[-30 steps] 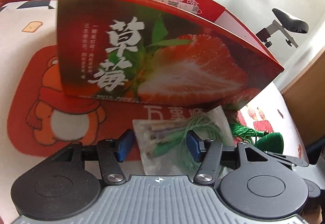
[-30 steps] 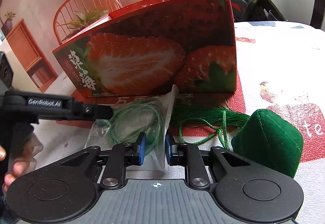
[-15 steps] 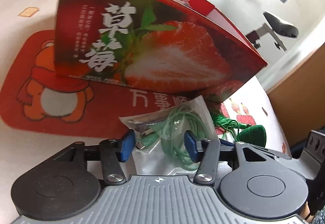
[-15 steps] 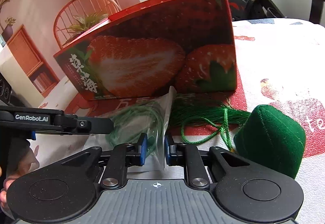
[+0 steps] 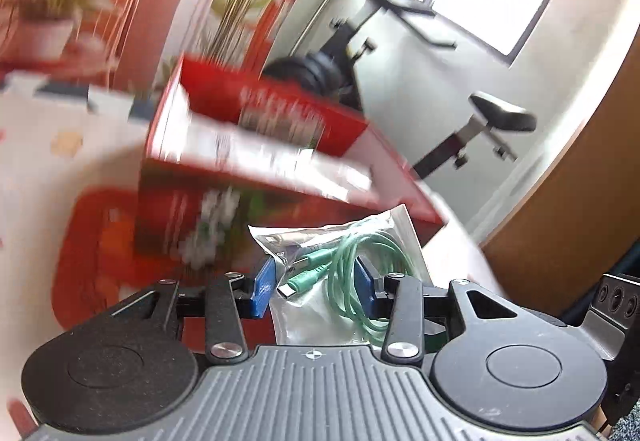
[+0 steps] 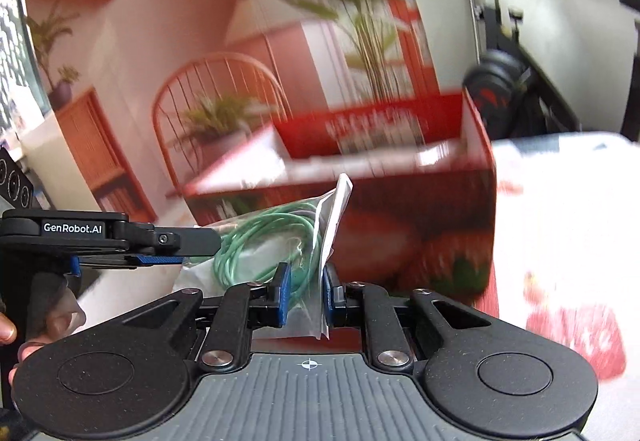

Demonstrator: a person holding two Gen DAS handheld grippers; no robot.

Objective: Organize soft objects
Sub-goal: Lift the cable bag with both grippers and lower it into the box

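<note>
A clear plastic bag with a coiled green cable (image 5: 348,261) hangs in the air, held between both grippers. My left gripper (image 5: 316,283) has its blue pads against the bag's two sides, and its jaws are closing on it. My right gripper (image 6: 306,291) is shut on the bag's (image 6: 260,241) right edge. In the right wrist view the left gripper (image 6: 188,243) reaches in from the left onto the bag. The open red strawberry box (image 5: 248,177) stands just behind and below the bag, with its white inside showing (image 6: 420,217).
The box stands on a table with a white and red patterned cloth (image 6: 560,209). A person's hand (image 6: 24,337) holds the left gripper's handle. Behind the table are an exercise bike (image 5: 492,121), a wooden chair (image 6: 216,89) and potted plants. Both views are blurred.
Both grippers have risen with the bag, which left the table. The box now shows from above, its inside visible. The left jaws have narrowed onto the bag.
</note>
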